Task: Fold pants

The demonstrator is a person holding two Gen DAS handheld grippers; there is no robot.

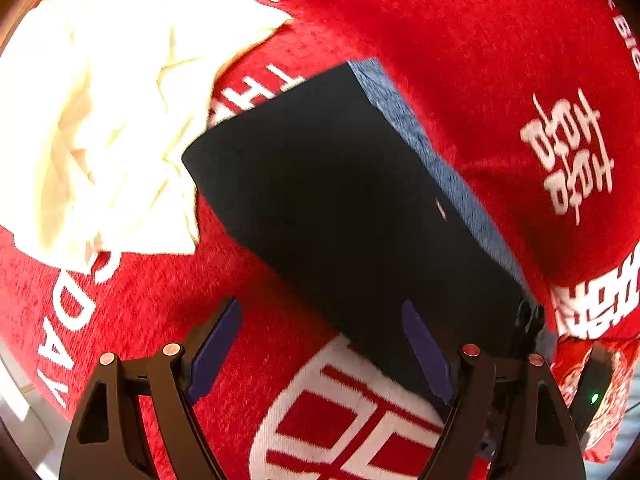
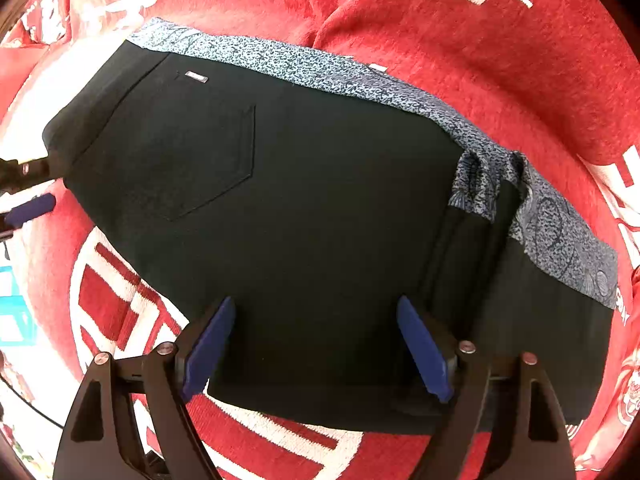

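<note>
- Left gripper [image 1: 322,344]: jaws spread wide, gripping nothing; hovers over the near corner of the pants [image 1: 352,216], right finger over black cloth, left finger over the blanket [image 1: 460,40].
- Right gripper [image 2: 316,340]: jaws also wide apart, empty, over the pants' near edge.
- Pants: black, folded into a flat block on the blanket, back pocket [image 2: 208,160] up, blue patterned cloth [image 2: 360,76] along the far edge.
- Handling guess: soft, limp, light, stretchy; layers may slide. Best pinch at a folded edge or corner, all layers together.
- Surface: red fleecy blanket with white lettering, soft and rumpled. Cream garment [image 1: 100,120] lies crumpled at left, touching the pants' corner. Room barely visible.
</note>
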